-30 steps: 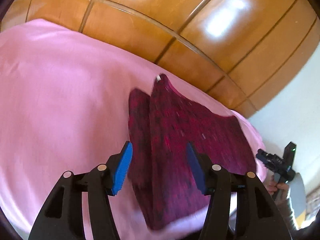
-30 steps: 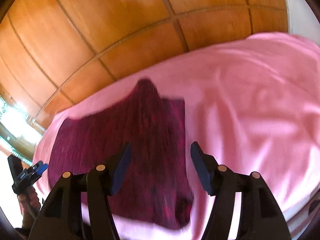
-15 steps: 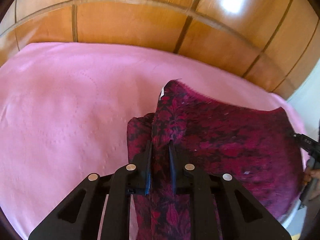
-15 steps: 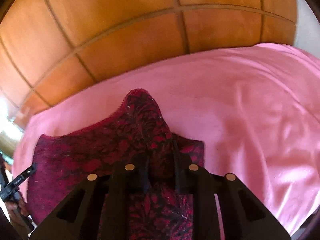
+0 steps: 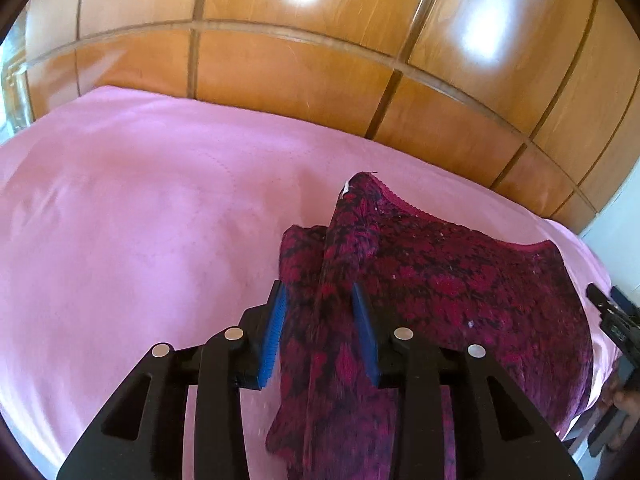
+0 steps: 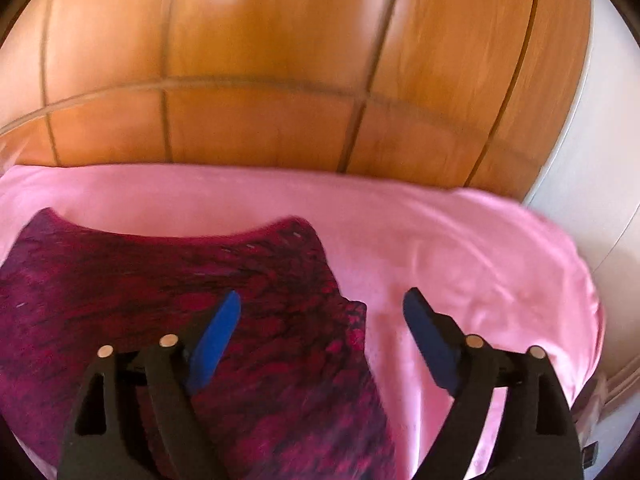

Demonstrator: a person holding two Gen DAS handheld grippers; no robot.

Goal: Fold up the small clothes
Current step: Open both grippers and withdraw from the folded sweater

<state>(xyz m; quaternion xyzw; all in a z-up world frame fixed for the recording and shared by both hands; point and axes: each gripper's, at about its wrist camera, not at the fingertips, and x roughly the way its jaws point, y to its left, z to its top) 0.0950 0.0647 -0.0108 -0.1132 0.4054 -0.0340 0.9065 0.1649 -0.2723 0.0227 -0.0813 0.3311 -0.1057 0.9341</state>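
Note:
A dark red patterned garment (image 5: 460, 292) lies on the pink bed sheet (image 5: 140, 240), with one fold standing up as a ridge. That ridge runs between the blue pads (image 5: 274, 324) of my left gripper (image 5: 318, 290), whose jaws are opening and stand a little apart from the cloth. In the right wrist view the garment (image 6: 160, 280) looks flat, its right edge under my right gripper (image 6: 323, 295). The right gripper's jaws are opening wide and hold nothing. My right gripper (image 5: 612, 316) also shows at the far right of the left wrist view.
A glossy wooden panelled wall (image 5: 320, 60) rises right behind the bed. Bare pink sheet (image 6: 480, 264) stretches to the right of the garment, up to the bed's edge and a white wall (image 6: 592, 160). A hand (image 5: 624, 396) shows at the right rim.
Half a second ago both grippers were shut on a raised fold of the garment. Both have since opened, and the right one has swung to the right over the garment's edge.

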